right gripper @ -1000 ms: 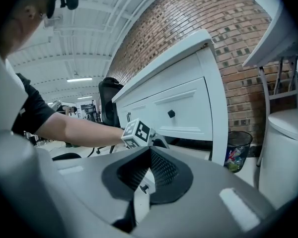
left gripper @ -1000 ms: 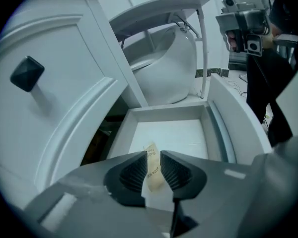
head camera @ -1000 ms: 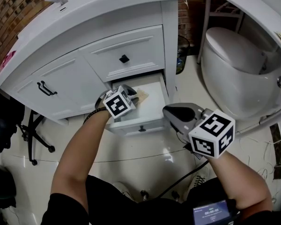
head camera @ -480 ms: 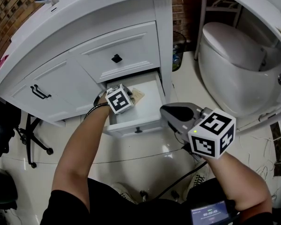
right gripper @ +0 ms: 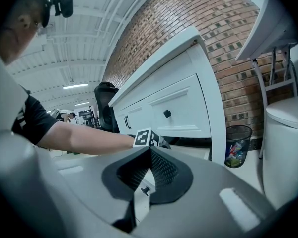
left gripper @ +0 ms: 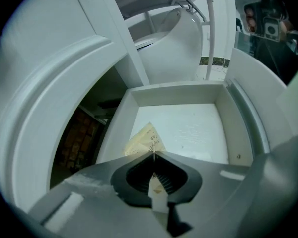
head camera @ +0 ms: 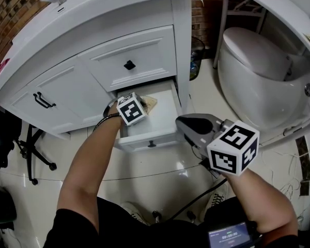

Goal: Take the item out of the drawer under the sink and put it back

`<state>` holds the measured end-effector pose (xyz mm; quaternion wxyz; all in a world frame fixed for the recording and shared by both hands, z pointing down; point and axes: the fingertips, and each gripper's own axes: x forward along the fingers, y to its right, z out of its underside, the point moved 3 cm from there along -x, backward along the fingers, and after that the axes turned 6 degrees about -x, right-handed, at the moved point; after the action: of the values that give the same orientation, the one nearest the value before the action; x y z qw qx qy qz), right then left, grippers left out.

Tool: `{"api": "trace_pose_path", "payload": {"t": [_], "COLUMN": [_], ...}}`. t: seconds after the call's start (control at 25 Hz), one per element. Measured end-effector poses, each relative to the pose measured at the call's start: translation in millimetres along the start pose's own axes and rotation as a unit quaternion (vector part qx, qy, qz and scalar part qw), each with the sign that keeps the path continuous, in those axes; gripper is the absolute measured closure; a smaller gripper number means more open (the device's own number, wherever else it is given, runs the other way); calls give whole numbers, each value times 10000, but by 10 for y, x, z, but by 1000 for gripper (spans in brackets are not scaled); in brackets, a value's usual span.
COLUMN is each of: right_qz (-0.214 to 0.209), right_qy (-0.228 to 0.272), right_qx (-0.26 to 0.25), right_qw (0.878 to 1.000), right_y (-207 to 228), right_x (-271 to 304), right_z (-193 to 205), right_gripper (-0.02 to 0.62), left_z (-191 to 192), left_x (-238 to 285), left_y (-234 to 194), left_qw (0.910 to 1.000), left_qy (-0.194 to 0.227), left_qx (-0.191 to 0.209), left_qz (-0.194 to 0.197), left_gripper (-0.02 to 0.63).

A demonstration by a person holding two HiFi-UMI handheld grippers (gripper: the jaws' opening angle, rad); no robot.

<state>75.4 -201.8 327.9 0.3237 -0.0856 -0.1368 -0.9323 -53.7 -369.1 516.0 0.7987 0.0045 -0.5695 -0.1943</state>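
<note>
The bottom drawer (head camera: pixel 164 124) of the white sink cabinet stands pulled out. My left gripper (head camera: pixel 143 104) reaches over its left rear corner and is shut on a thin yellowish paper packet (head camera: pixel 151 103). In the left gripper view the packet (left gripper: pixel 143 141) sticks out past the closed jaw tips of my left gripper (left gripper: pixel 153 155) towards the drawer's left wall (left gripper: pixel 114 128); the white drawer floor (left gripper: pixel 188 128) holds nothing else. My right gripper (head camera: pixel 183 122) hovers just right of the drawer front, shut with nothing in it. The right gripper view shows that gripper (right gripper: pixel 150 149) pointing at the cabinet.
Above the open drawer is a shut drawer with a black knob (head camera: pixel 129 64), and left of it a cabinet door with a black handle (head camera: pixel 41 99). A white toilet (head camera: pixel 253 61) stands at right, a waste bin (head camera: pixel 199 61) beside the cabinet, an office chair base (head camera: pixel 33 149) at left.
The head view has shifted a little since a second ago. My left gripper stays over the drawer's rear left corner with the packet in it; the right gripper has hardly moved.
</note>
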Motion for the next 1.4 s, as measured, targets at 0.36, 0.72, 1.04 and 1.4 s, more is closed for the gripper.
{"api": "trace_pose_path", "payload": {"t": [0.36, 0.72, 1.04, 1.4], "right_qz": [10, -65, 51, 108], "right_qy": [139, 272, 287, 332], "right_qx": [-32, -156, -212, -230], "right_qw": [9999, 9995, 9994, 9991], "right_y": [-59, -229, -300, -388], "right_x": [-72, -88, -128, -124], "right_z": [-95, -182, -203, -242], "right_gripper": [592, 592, 592, 592], "left_z": [-94, -225, -212, 95], "left_x": [-440, -1273, -2113, -2882], "left_y": [-13, 96, 421, 718], "left_qw": [9978, 9875, 9579, 8917], "left_qy": [549, 1349, 2573, 3945], "left_qx": [-278, -610, -1041, -2033], "left_qz": [-253, -546, -741, -895], "left_gripper": [598, 598, 598, 598]}}
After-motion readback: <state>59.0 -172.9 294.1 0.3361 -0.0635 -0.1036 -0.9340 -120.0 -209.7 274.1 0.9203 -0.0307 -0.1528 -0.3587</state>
